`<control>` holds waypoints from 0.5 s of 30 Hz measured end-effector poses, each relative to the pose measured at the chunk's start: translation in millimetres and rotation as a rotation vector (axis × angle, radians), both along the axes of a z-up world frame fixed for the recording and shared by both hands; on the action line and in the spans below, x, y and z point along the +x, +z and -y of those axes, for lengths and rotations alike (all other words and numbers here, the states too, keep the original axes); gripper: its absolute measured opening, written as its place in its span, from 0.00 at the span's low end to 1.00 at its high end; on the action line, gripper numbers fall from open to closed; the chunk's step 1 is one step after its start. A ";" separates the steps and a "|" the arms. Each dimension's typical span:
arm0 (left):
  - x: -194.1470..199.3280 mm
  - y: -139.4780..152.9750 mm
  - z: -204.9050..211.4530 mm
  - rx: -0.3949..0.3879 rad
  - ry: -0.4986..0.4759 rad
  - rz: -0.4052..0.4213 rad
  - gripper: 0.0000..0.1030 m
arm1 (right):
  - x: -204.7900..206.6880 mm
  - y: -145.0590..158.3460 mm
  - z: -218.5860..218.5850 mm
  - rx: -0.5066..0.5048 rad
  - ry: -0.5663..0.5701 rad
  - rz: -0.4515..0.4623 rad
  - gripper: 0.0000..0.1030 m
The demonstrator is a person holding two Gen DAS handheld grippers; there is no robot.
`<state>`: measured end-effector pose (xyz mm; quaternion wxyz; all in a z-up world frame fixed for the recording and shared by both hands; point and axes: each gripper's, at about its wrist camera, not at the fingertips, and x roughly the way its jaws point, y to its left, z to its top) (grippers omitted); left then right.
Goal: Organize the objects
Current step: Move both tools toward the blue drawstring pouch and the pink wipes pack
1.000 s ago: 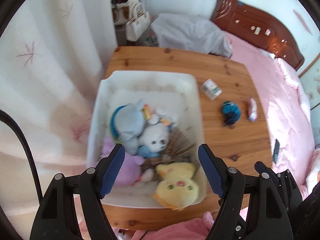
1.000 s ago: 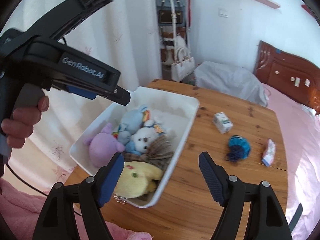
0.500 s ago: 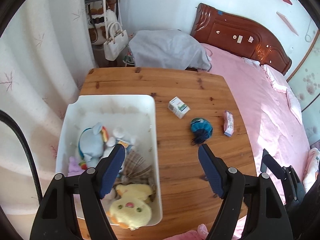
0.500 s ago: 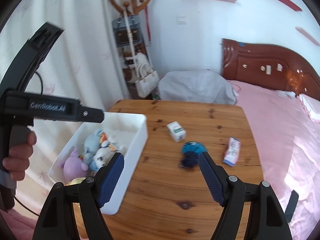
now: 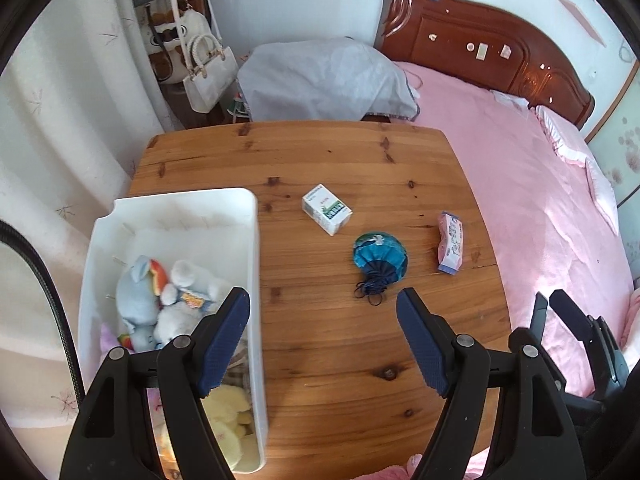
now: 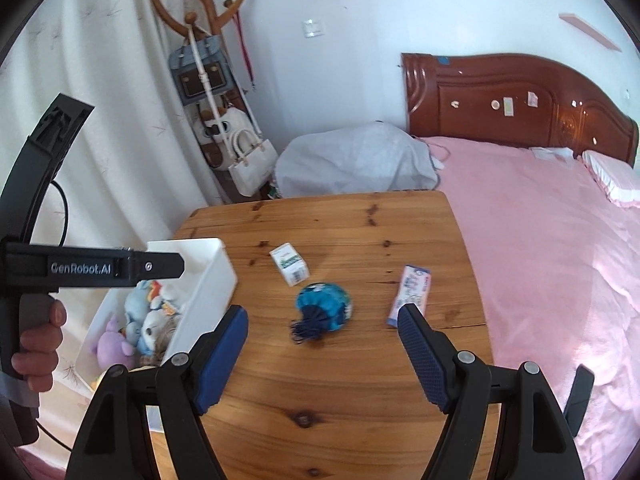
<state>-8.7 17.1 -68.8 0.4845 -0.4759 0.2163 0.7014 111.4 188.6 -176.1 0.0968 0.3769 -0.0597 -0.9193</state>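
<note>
Right wrist: blue pouch beyond the spread, empty right claw.

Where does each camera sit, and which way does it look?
Left wrist: on the left gripper, looking steeply down at the table and white bin; own open fingers show.
Right wrist: on the right gripper, looking less steeply over the table toward the bed; own open fingers and the left hand show.
Shared: bin, small box, blue pouch, pink packet.

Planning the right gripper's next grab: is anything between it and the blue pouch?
Nothing visible. The right gripper hangs open above bare table, with the blue pouch just ahead of its fingertips.
</note>
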 end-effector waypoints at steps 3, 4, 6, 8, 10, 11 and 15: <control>7.6 -8.8 -17.0 -0.031 -0.002 0.005 0.77 | -12.8 -7.8 -13.8 -0.009 -0.010 0.025 0.76; 9.2 -10.9 -21.0 -0.039 -0.004 0.005 0.77 | -16.9 -10.4 -18.4 -0.012 -0.011 0.032 0.76; 13.3 -17.3 -31.3 -0.064 -0.009 0.000 0.77 | -27.8 -17.7 -26.7 -0.010 -0.015 0.053 0.76; 17.5 -24.1 -42.1 -0.091 -0.020 -0.008 0.77 | -36.6 -24.6 -33.8 0.002 -0.015 0.073 0.76; 20.4 -31.0 -53.8 -0.117 -0.026 -0.012 0.77 | -46.1 -32.1 -39.9 0.009 -0.014 0.092 0.76; 21.4 -34.1 -59.1 -0.128 -0.027 -0.010 0.77 | -49.9 -35.4 -42.5 0.008 -0.015 0.099 0.76; 22.1 -50.0 -82.8 -0.181 -0.021 0.017 0.77 | -67.5 -51.9 -52.5 0.000 -0.021 0.136 0.76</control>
